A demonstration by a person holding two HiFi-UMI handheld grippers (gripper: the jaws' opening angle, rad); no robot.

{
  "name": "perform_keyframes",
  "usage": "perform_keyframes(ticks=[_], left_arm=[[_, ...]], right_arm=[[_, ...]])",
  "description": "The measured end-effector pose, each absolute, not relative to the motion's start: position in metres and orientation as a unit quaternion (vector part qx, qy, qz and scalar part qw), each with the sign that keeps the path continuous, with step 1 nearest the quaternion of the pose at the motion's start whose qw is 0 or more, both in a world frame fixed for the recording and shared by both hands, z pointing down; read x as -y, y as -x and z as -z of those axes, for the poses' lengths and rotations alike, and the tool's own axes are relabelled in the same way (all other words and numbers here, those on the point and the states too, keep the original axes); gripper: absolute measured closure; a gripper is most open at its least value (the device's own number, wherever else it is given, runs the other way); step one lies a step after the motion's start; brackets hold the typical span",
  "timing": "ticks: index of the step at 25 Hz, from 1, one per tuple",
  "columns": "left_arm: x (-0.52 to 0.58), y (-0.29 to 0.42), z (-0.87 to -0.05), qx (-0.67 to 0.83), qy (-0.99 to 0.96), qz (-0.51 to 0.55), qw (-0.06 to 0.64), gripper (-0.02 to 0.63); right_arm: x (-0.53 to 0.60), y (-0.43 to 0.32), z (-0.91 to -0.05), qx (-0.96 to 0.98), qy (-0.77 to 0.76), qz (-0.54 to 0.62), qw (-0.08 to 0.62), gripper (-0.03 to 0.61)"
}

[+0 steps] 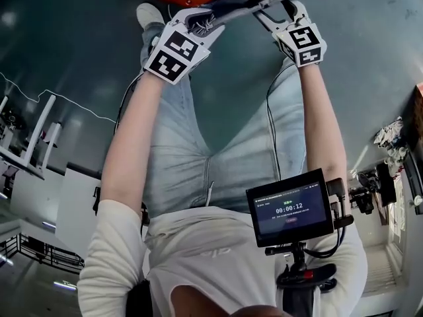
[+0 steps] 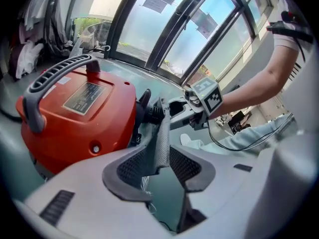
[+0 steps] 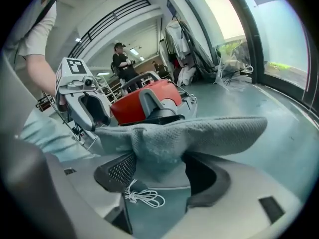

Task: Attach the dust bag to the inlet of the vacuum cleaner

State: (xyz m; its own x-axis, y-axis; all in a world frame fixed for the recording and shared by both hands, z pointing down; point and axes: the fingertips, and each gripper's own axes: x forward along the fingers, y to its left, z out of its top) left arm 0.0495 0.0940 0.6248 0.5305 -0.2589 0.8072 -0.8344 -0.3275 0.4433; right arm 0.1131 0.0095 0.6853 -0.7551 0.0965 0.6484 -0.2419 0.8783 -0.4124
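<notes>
**Asker:** How far along are you?

**Me:** Not far, I'd say. The red vacuum cleaner (image 2: 79, 118) sits on the floor (image 3: 259, 98) in front of me, handle (image 2: 55, 78) up. The black fitting (image 2: 152, 112) on the side facing me, which I take for the inlet, looks bare. The grey dust bag (image 3: 199, 131) hangs in the air right by it, stretched between my 2 grippers. Whether its far edge touches the machine I cannot tell.

**Asker:** And your hold?

**Me:** My left gripper (image 2: 159, 156) has its fingers only a crack apart, with 1 thin edge of the bag standing between the pads and meeting both. My right gripper (image 3: 164, 168) is spread wider around a thick bunched fold that fills the gap. So both hands have cloth and nothing else. A thin white cord (image 3: 144, 198) shows below the right fingers, and I cannot tell whether it belongs to the bag.

**Asker:** What's left?

**Me:** Nearly all of it, as I judge: find the bag's opening, bring it to the fitting, seat it. I can't see the opening from here.

**Asker:** Room to work?

**Me:** Plenty. There is bare floor around the machine. The windows (image 2: 164, 29) and the heap of bags and cables (image 2: 30, 54) lie well beyond it, and a person (image 3: 122, 61) stands far off. The tight spot is at the fitting, where my 2 grippers crowd close together.
</notes>
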Motion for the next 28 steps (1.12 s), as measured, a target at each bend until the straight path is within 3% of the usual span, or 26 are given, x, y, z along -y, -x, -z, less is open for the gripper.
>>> perform_keyframes(ticks=[9,19,28], left_arm=[[-0.082,-0.071,-0.61,0.347,-0.77,-0.318,0.43,0.48],[-0.049,-0.083,-0.595,0.321,-0.794,-0.317,0.408,0.48],[-0.047,-0.099,-0.502,0.304,-0.807,-0.334,0.379,0.48]], right_arm=[[0.0,-0.117,-0.678,0.933,-0.032,-0.243,0.264,0.261],[-0.005,-0.088,-0.684,0.937,-0.042,-0.251,0.241,0.247],[-0.005,-0.089,-0.585,0.951,-0.031,-0.205,0.228,0.247]])
